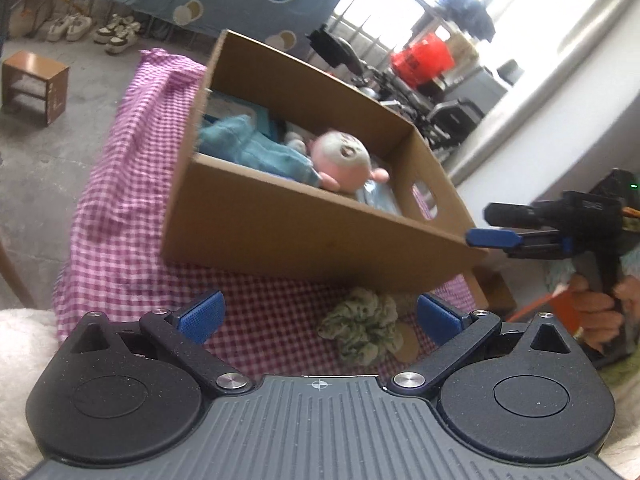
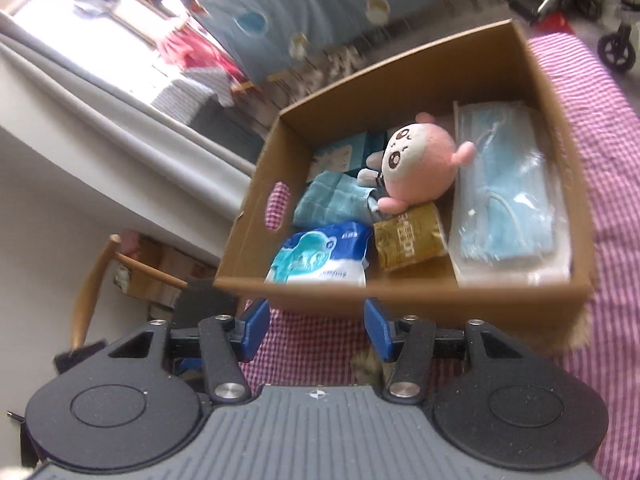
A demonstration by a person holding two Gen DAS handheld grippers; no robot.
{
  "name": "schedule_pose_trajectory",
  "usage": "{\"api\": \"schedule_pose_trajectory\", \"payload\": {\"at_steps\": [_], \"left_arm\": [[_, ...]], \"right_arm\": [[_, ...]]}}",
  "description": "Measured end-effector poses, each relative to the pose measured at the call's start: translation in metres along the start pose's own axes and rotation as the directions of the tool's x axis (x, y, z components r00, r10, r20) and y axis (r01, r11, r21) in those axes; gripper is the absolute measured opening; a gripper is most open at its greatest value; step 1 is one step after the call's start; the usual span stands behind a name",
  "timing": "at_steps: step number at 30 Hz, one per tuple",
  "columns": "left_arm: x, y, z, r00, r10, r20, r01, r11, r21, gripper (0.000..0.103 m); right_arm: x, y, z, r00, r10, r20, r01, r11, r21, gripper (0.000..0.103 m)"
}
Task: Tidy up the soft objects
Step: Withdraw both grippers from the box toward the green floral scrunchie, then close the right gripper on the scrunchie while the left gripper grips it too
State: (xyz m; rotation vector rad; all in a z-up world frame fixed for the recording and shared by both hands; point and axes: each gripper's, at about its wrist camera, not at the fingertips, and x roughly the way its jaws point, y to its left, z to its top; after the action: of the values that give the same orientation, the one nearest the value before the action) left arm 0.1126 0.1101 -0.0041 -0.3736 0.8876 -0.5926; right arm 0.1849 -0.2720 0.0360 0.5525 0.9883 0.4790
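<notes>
A cardboard box (image 1: 304,236) stands on a pink checked cloth (image 1: 120,216). In it lie a pink plush toy (image 1: 340,160), a blue towel (image 1: 252,148) and packs. The right wrist view shows the box (image 2: 400,296) from above, with the plush (image 2: 416,164), a pack of blue face masks (image 2: 508,200), a brown pack (image 2: 408,244), a blue-white pack (image 2: 320,256) and the towel (image 2: 332,200). A green fuzzy scrunchie (image 1: 364,328) lies on the cloth before the box, between my open left gripper's (image 1: 320,316) fingers. My right gripper (image 2: 316,328) is open and empty before the box; it also shows in the left wrist view (image 1: 496,228).
A wooden stool (image 1: 34,84) and shoes (image 1: 116,34) stand on the concrete floor at the left. A wooden chair (image 2: 100,280) stands left of the box. A wall and window ledge (image 2: 100,92) lie beyond. White fleece (image 1: 20,328) lies at my left.
</notes>
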Motion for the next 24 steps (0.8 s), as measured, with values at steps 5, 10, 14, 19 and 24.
{"api": "schedule_pose_trajectory", "payload": {"at_steps": [5, 10, 14, 19, 24], "left_arm": [[0.037, -0.033, -0.015, 0.996, 0.047, -0.082, -0.033, 0.986, 0.162, 0.102], [0.076, -0.066, -0.035, 0.982, 0.112, -0.154, -0.053, 0.938, 0.344, 0.102], [0.100, -0.084, -0.047, 0.972, 0.173, -0.162, -0.084, 0.892, 0.444, 0.102], [0.113, -0.087, -0.053, 0.969, 0.196, -0.152, -0.100, 0.868, 0.486, 0.100], [0.118, -0.084, -0.055, 0.965, 0.222, -0.140, -0.121, 0.851, 0.511, 0.081]], "right_arm": [[0.005, -0.011, -0.052, 0.997, -0.056, 0.046, 0.056, 0.998, -0.008, 0.055], [0.040, -0.017, -0.076, 0.991, -0.125, 0.043, 0.127, 0.991, -0.044, 0.056], [0.062, -0.015, -0.079, 0.987, -0.156, 0.041, 0.160, 0.982, -0.098, 0.055], [0.079, -0.005, -0.080, 0.972, -0.230, 0.054, 0.236, 0.948, -0.214, 0.051], [0.088, -0.004, -0.079, 0.963, -0.262, 0.055, 0.267, 0.925, -0.269, 0.039]]}}
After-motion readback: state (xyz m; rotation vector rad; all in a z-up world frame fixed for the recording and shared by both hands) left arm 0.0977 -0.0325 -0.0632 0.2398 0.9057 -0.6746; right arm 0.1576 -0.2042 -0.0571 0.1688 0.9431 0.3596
